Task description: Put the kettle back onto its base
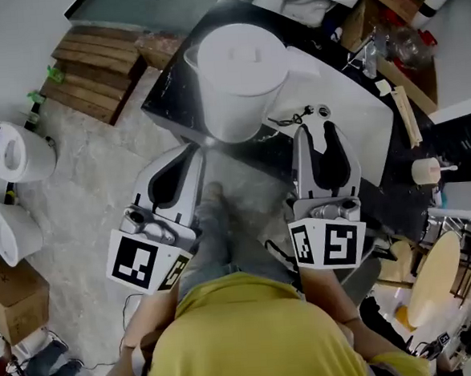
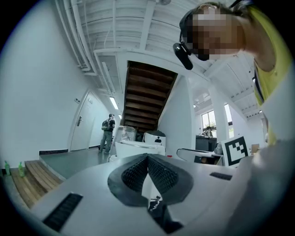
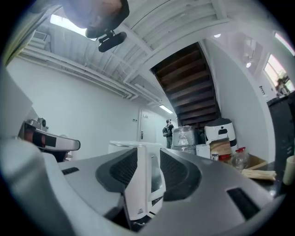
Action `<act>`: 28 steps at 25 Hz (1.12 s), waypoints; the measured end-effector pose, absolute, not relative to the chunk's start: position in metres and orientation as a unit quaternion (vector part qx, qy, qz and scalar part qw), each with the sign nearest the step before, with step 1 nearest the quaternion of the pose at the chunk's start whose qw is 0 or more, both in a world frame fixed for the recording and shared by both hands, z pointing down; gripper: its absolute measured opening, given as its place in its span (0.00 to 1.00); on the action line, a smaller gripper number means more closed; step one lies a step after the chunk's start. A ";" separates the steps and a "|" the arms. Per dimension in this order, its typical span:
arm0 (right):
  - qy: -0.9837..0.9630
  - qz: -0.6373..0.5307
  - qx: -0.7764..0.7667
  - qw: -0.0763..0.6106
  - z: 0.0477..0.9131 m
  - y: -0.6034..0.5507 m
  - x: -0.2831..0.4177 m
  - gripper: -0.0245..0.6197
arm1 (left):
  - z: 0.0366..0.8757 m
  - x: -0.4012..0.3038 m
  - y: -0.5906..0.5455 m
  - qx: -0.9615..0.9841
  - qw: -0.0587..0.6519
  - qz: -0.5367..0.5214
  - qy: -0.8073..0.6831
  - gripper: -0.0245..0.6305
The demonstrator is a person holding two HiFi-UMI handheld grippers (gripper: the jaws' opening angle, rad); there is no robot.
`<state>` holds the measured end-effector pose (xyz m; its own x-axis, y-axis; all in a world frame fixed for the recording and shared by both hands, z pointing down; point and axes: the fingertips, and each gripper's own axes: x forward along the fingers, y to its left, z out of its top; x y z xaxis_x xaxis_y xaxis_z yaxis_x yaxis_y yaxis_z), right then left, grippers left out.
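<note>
Kettle (image 1: 240, 78), white, near front corner edge of surface (image 1: 165, 104). Right tongs (image 1: 318, 129) spread, kettle handle (image 3: 140, 184) in gap, unpinched. Left tongs (image 1: 192, 147) pressed together, over open floor (image 1: 82, 178).

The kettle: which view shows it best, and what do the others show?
The head view: the white kettle is seen whole from above, on the dark counter. The right gripper view shows mostly its handle, close up; the left gripper view shows only its upper part.
</note>
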<state>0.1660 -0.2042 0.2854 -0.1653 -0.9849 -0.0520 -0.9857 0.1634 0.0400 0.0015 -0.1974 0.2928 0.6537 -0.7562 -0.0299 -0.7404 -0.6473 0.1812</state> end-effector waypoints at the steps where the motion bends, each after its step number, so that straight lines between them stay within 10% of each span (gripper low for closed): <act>1: 0.767 0.035 -0.640 0.008 0.281 -0.197 0.163 0.29 | 0.289 0.003 -0.188 0.906 0.073 -0.054 -0.414 0.05; 28: 0.826 0.035 -0.563 -0.005 0.239 -0.089 0.081 0.08 | 0.246 0.005 -0.099 0.911 0.067 -0.049 -0.403 0.05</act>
